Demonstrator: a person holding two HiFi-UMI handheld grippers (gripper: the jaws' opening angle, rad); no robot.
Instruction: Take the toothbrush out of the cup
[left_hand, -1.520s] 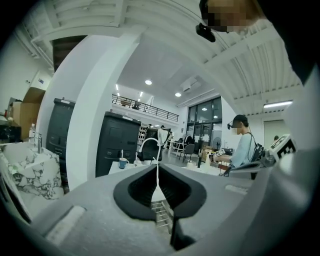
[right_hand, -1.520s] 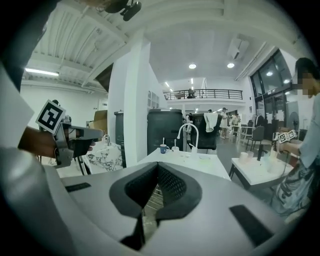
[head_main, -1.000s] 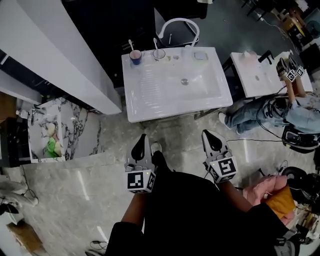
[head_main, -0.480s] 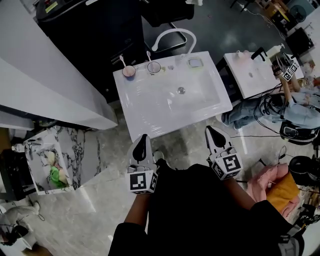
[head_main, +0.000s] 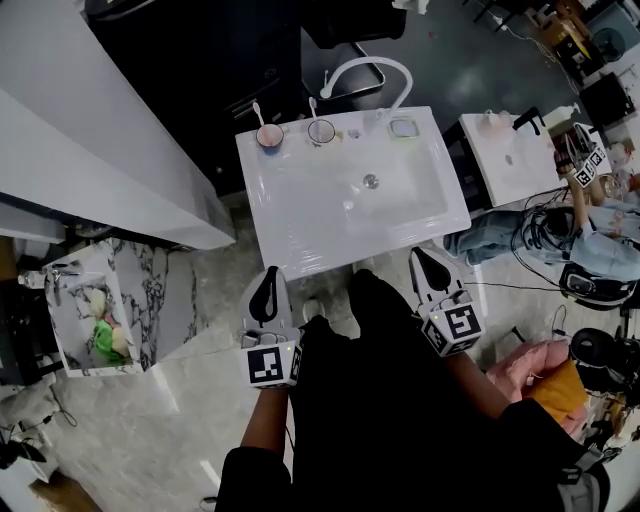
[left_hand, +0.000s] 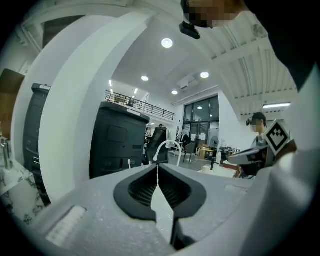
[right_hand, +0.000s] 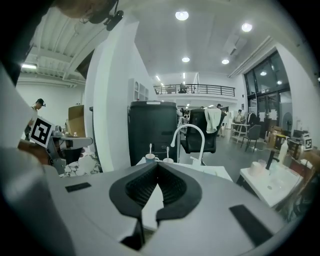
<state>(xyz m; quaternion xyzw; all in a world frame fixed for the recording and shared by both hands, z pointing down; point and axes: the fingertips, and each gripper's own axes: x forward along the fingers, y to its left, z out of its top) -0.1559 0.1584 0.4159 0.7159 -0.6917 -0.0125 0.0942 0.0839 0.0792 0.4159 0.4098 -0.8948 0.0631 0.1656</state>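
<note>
A white sink (head_main: 300, 215) stands ahead of me. At its back left are two cups, each with a toothbrush upright in it: a dark cup (head_main: 268, 136) (right_hand: 150, 158) and a clear cup (head_main: 321, 131) (right_hand: 167, 160). My left gripper (head_main: 270, 272) (left_hand: 157, 170) is shut and empty, just short of the sink's front edge. The right gripper (head_main: 418, 253) (right_hand: 157, 167) is also shut with nothing in it, at the front right corner. Both are far from the cups.
A white arched faucet (head_main: 368, 68) rises at the sink's back, with a small dish (head_main: 404, 127) beside it. A second white basin (head_main: 510, 155) and a seated person (head_main: 590, 235) are at the right. A marble-topped unit (head_main: 95, 310) and a white wall (head_main: 90, 130) are at the left.
Both grippers have moved forward to the sink's front edge. Both have stayed shut, and the cups have not moved.
</note>
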